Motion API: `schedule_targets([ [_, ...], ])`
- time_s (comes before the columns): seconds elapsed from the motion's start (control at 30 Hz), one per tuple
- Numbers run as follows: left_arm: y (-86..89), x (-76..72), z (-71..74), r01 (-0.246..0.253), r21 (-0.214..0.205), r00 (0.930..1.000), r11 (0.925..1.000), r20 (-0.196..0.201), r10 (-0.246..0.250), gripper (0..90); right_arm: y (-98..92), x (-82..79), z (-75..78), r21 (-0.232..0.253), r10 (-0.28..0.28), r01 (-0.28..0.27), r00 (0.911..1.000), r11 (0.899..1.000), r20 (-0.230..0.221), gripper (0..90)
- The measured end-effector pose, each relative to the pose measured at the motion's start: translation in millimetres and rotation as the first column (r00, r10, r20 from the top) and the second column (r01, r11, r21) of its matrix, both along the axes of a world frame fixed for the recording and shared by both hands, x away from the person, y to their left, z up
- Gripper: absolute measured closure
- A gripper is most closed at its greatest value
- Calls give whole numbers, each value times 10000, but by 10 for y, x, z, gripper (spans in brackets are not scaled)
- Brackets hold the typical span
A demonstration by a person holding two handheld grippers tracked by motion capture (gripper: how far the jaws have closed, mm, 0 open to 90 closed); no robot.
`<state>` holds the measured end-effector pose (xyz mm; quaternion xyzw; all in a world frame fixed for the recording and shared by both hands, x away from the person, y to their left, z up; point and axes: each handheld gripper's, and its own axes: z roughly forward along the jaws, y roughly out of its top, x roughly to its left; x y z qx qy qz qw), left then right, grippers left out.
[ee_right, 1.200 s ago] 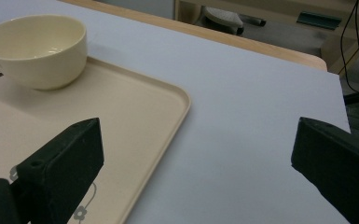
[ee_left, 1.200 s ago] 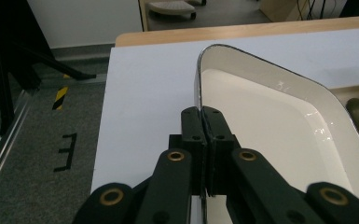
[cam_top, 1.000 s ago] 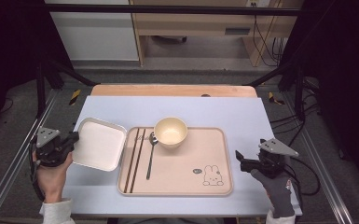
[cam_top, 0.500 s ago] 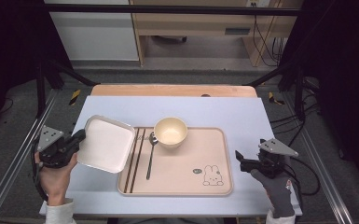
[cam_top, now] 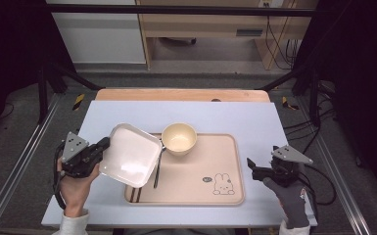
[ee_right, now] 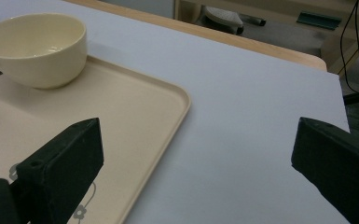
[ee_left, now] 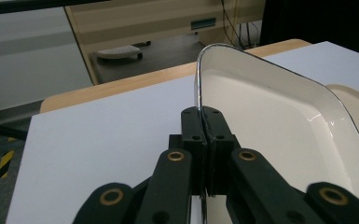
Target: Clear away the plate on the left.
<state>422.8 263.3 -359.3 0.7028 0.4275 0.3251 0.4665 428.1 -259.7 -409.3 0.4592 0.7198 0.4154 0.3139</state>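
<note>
The left tongs [ee_left: 204, 140] are pressed together on the near rim of a white square plate [cam_top: 129, 155], the thin edge pinched between the two black jaws. The plate is carried tilted and clear of the desk [cam_top: 225, 115], its far side hanging over the left end of a beige tray [cam_top: 215, 161]. Beneath that overhang a spoon [cam_top: 156, 171] and a pair of dark chopsticks [cam_top: 136, 195] are lying on the tray, and a cream bowl [cam_top: 179, 137] is standing just beside the plate's upper right corner.

The right tongs [cam_top: 256, 172] are held spread and empty — resting low over the desk, to the right of the tray and well apart from the plate.

The risk is judged to lie in the grip itself. Only a narrow strip of glossy rim is caught, and the plate's weight hangs far out from the pinch, so it could be levered round or slipped free if the hand is turned quickly. A drop from here would land on the cutlery or knock the bowl. If the plate is lowered without being levelled, its far edge could be caught on the spoon handle — or the bowl could be nudged along the tray.
</note>
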Motion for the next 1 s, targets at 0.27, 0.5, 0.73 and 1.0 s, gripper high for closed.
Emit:
schedule_targets([
  [0.27, -213, -53, 42, 578, 147, 9982, 9982, 152, -581, 889, -11, -2, 6, -5, -8, 8, 10000, 10000, 36, 25],
  [0.5, -362, -40, 65, 866, 259, 9960, 9959, 185, -871, 888, -1, 6, -6, -53, -14, 13, 10000, 10000, -28, 24],
  [0.73, -552, -38, 116, 1257, 370, 9914, 9914, 331, -1270, 888, -4, 2, -3, -62, -30, 30, 10000, 10000, -36, 23],
  [1.0, -865, 34, 48, 1739, 351, 9843, 9841, 242, -1748, 888, -21, -5, 6, -47, -54, 54, 10000, 10000, 19, 23],
])
